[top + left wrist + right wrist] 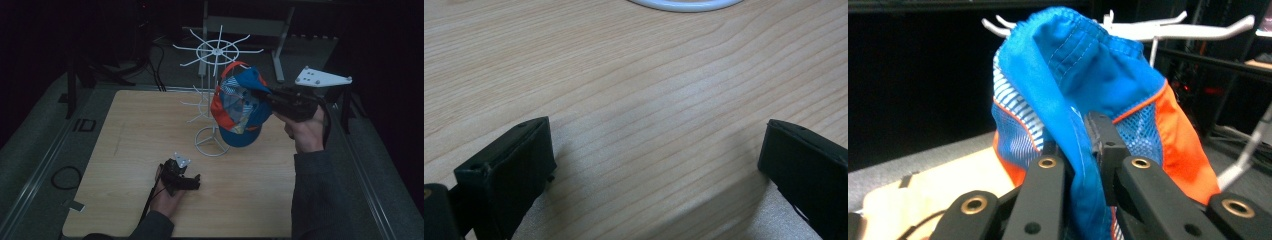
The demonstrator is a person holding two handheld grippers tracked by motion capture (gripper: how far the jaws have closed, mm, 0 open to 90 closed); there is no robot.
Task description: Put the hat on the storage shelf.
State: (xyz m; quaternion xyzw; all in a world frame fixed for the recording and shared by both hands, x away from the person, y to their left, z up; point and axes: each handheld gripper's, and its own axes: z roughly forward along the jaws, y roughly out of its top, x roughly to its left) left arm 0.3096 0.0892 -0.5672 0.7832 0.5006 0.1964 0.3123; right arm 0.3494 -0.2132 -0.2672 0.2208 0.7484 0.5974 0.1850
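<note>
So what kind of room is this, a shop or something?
More likely a lab or workshop set up for recording. A lone wooden table holds just a white hook rack, one hand-held gripper pinches a cap, and cables lie on the dark floor.

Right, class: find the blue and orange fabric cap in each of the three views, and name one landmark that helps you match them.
High view: the blue and orange fabric cap is right of centre, pinched by the right gripper.
Left gripper view: not in it.
Right gripper view: centre, a blue fold between the jaws.
Shared landmark: the white wire hook stand, whose base ring and arms appear.
</note>
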